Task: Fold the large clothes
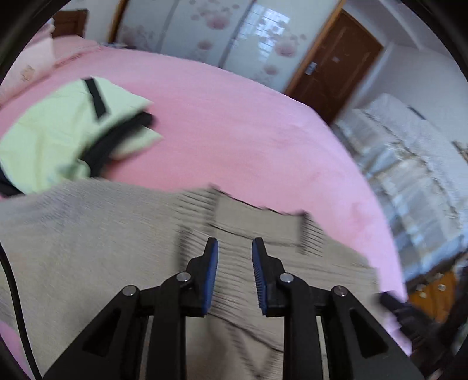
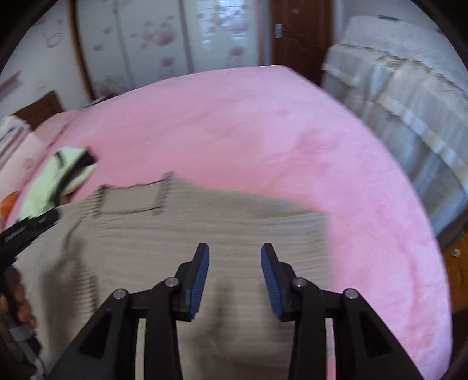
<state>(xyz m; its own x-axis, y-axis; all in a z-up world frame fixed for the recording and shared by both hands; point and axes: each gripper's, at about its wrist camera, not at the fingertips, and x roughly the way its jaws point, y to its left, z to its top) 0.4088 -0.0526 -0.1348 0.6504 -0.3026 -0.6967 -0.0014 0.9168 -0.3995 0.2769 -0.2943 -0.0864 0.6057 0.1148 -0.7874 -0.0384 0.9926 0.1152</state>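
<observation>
Beige sweater (image 2: pixel 181 239) on pink bed (image 2: pixel 263 131), both tongs gaping above it

Pink bed cover (image 2: pixel 263 140) spans bed, fuzzy texture. Pink pillow (image 1: pixel 32 67) at head end, far left. Wardrobe (image 1: pixel 210 26) with pink floral sliding panels behind bed. Brown wooden door (image 1: pixel 336 64) right of wardrobe, metal handle plate visible. Furniture draped in pale lace-edged cloth (image 2: pixel 409 96) beside bed, right side. Orange-brown cabinet (image 1: pixel 435 292) with round knobs low right, partly hidden. Both views motion-blurred.
</observation>
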